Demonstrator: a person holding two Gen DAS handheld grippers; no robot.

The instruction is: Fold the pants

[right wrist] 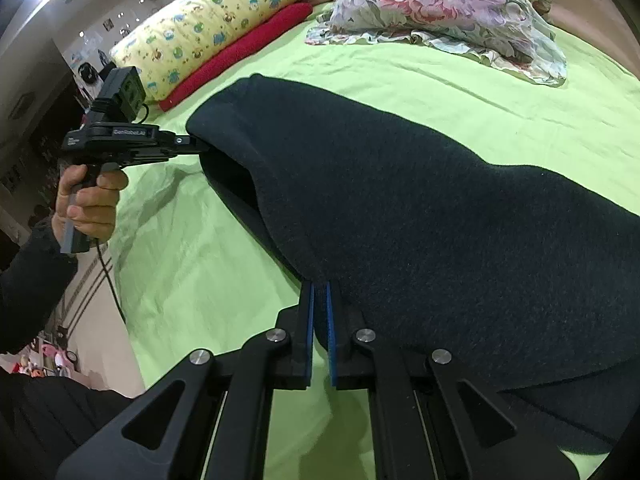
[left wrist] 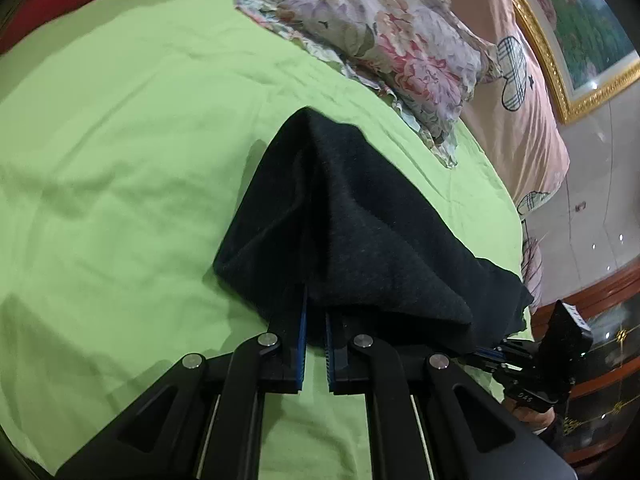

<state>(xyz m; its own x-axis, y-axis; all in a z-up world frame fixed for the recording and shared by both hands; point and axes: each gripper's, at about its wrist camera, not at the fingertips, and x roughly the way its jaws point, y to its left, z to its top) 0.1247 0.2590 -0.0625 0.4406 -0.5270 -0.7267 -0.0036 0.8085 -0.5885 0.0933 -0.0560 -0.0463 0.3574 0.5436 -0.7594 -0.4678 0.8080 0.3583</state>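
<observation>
The dark navy pants point(right wrist: 420, 208) hang lifted above the green bed sheet point(right wrist: 208, 264), held at two points. My left gripper point(left wrist: 316, 304) is shut on one edge of the pants point(left wrist: 360, 232), whose cloth drapes over its fingertips. My right gripper point(right wrist: 319, 292) is shut on the other edge, its blue pads point(right wrist: 308, 320) pinching the fabric. The left gripper also shows in the right wrist view point(right wrist: 192, 144), held by a hand, gripping the far corner. The right gripper shows at the right edge of the left wrist view point(left wrist: 492, 354).
A floral pillow point(left wrist: 380, 40) and a pink cartoon-print quilt point(left wrist: 520, 100) lie at the head of the bed. A yellow printed bolster point(right wrist: 208, 28) and a red blanket point(right wrist: 240, 56) lie along the far side. A wooden cabinet point(left wrist: 600, 360) stands beside the bed.
</observation>
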